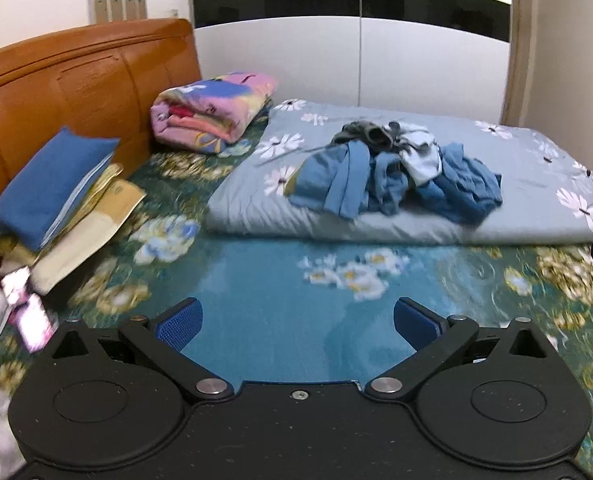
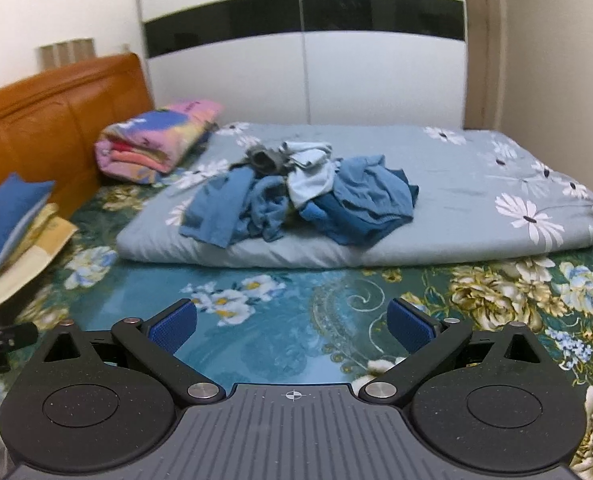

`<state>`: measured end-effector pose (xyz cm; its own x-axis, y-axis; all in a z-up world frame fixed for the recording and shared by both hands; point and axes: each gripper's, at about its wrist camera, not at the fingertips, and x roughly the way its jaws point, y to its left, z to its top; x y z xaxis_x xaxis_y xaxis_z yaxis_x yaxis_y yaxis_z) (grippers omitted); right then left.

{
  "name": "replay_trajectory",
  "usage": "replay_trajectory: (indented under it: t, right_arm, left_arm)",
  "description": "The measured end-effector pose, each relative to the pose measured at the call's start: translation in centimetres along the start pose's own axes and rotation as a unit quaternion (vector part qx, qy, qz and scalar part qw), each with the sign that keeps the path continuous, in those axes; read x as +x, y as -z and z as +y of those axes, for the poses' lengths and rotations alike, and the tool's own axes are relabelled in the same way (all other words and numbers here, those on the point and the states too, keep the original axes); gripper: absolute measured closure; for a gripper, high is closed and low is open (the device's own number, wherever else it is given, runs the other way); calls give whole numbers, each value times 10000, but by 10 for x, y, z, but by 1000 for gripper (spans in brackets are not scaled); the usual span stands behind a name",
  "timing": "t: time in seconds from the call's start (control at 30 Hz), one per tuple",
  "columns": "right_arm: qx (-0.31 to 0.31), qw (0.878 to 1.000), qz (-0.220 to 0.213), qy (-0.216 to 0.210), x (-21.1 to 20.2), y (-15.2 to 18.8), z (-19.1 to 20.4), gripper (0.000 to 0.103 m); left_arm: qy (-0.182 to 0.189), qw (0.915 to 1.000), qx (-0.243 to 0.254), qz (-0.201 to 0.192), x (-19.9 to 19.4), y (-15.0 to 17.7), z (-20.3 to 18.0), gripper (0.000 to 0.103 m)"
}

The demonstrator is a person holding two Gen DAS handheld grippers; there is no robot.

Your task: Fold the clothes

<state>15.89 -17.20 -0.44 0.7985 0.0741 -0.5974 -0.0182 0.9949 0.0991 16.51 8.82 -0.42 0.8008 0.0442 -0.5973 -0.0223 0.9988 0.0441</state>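
Observation:
A heap of crumpled clothes [image 1: 396, 172], mostly blue with a white and a grey piece, lies on a folded grey daisy-print quilt [image 1: 536, 184] on the bed. The heap also shows in the right wrist view [image 2: 308, 196], on the same quilt [image 2: 476, 184]. My left gripper [image 1: 296, 324] is open and empty, hovering over the teal floral bedsheet [image 1: 264, 280], well short of the heap. My right gripper [image 2: 292, 324] is open and empty too, over the same sheet [image 2: 264, 340].
An orange wooden headboard [image 1: 76, 80] stands at the left. A rolled pink blanket [image 1: 212, 112] lies beside it. A blue pillow on stacked cream pillows [image 1: 52, 188] leans on the headboard. A white wardrobe [image 1: 356, 60] fills the back wall.

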Motion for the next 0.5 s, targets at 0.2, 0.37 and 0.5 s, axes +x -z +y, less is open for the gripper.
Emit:
replay_trajectory:
  t: [0.2, 0.37, 0.5]
  right_arm:
    - [124, 9986, 248, 447, 73, -38, 25, 9]
    - [288, 9974, 206, 622, 110, -67, 35, 20]
    - [395, 9947, 610, 721, 150, -86, 21, 25]
  left_arm:
    - [690, 9969, -15, -385, 75, -39, 30, 2]
    - [1167, 9922, -64, -441, 124, -62, 41, 2]
    - [1091, 9931, -50, -417, 161, -74, 38, 2]
